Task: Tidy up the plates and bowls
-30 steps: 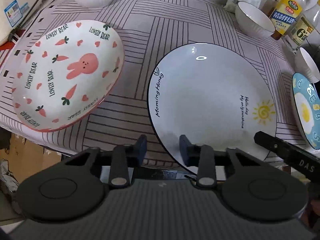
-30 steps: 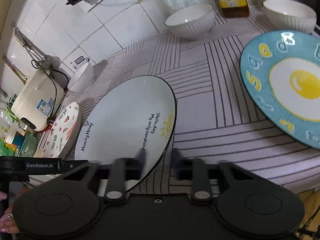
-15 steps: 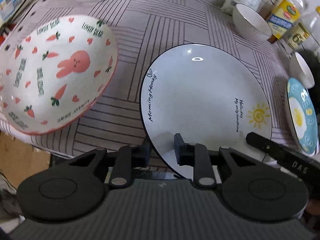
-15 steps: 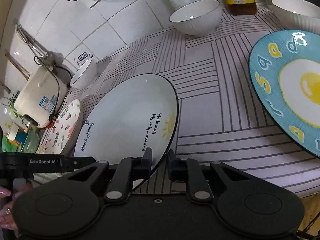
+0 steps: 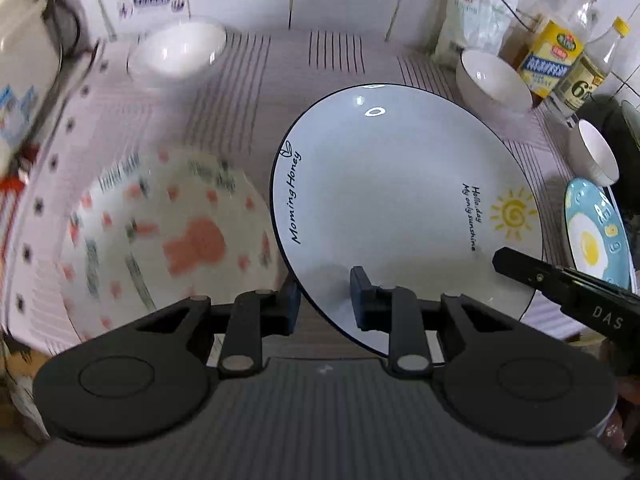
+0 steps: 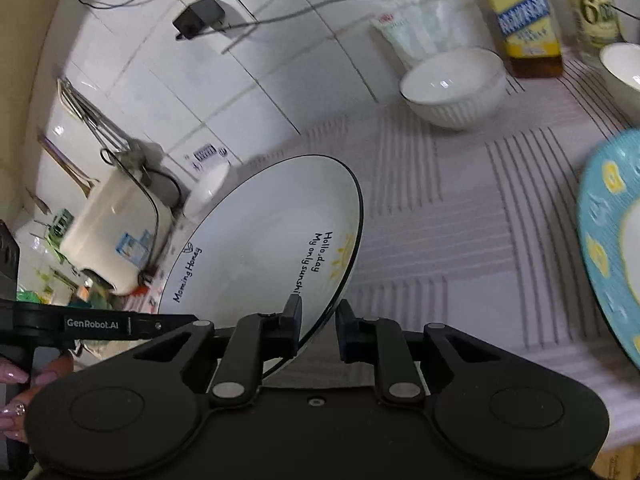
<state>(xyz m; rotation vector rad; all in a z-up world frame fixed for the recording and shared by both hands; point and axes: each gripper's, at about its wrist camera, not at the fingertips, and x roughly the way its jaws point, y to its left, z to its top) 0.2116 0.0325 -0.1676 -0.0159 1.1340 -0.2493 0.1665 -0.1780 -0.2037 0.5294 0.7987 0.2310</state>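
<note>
The white "Morning Honey" plate (image 5: pixel 400 200) with a sun drawing is lifted off the striped tablecloth (image 5: pixel 248 92) and tilted. My left gripper (image 5: pixel 324 300) pinches its near rim, one finger under and one on top; its jaws are opening slightly with the rim still between them. My right gripper (image 6: pixel 318 324) is shut on the same plate (image 6: pixel 260 240) at the rim beside the sun. The pink rabbit plate (image 5: pixel 172 240), blurred, lies to the left below. A blue egg plate (image 5: pixel 596 232) lies at the right.
White bowls stand at the back left (image 5: pixel 180 48), back right (image 5: pixel 494 80) and far right (image 5: pixel 596 152). Oil bottles (image 5: pixel 548 56) and a bag line the tiled wall. A rice cooker (image 6: pixel 116 232) sits at the far left. A hand (image 6: pixel 24 384) holds the left gripper's handle.
Both grippers have risen with the white plate, lifting it off the cloth. The left gripper closed on the rim; the rabbit plate now looks lower and blurred.
</note>
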